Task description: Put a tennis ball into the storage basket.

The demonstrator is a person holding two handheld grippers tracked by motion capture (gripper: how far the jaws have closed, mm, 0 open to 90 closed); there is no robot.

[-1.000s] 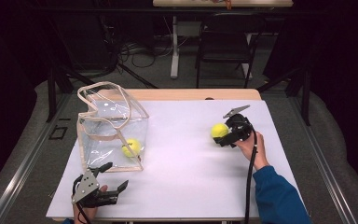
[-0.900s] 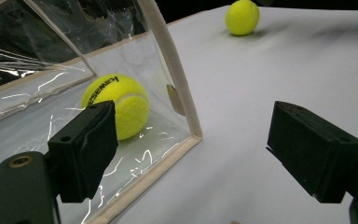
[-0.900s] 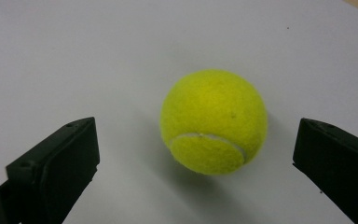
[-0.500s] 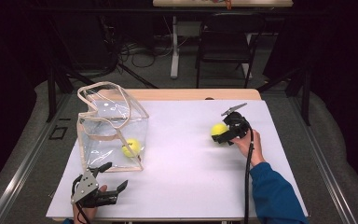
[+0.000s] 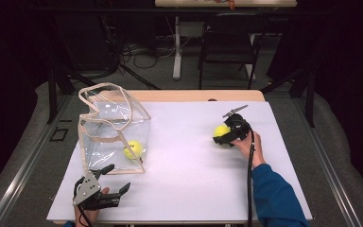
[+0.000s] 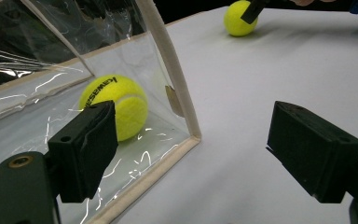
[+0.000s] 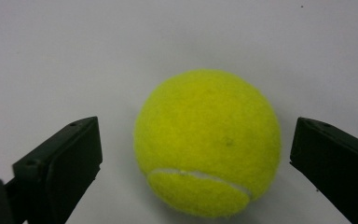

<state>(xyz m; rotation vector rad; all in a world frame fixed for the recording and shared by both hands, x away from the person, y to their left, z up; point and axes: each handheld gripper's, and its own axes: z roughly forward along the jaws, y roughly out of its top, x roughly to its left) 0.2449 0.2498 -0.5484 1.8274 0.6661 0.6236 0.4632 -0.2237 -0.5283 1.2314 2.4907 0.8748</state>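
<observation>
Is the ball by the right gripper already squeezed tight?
No, the tennis ball sits between the right gripper jaws with gaps on both sides.

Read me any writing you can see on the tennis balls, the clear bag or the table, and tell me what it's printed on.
"kawasaki": black lettering on the tennis ball inside the clear bag, seen through the bag's wall.
Tennis ball on the table: no print on the side that shows.
Clear bag and white table: no writing.

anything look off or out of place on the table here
Nothing stands out. The clear bag stands upright with one tennis ball inside. A second tennis ball sits on the white table between the open jaws of the right claw, which have just been closing, not yet touching it.
</observation>
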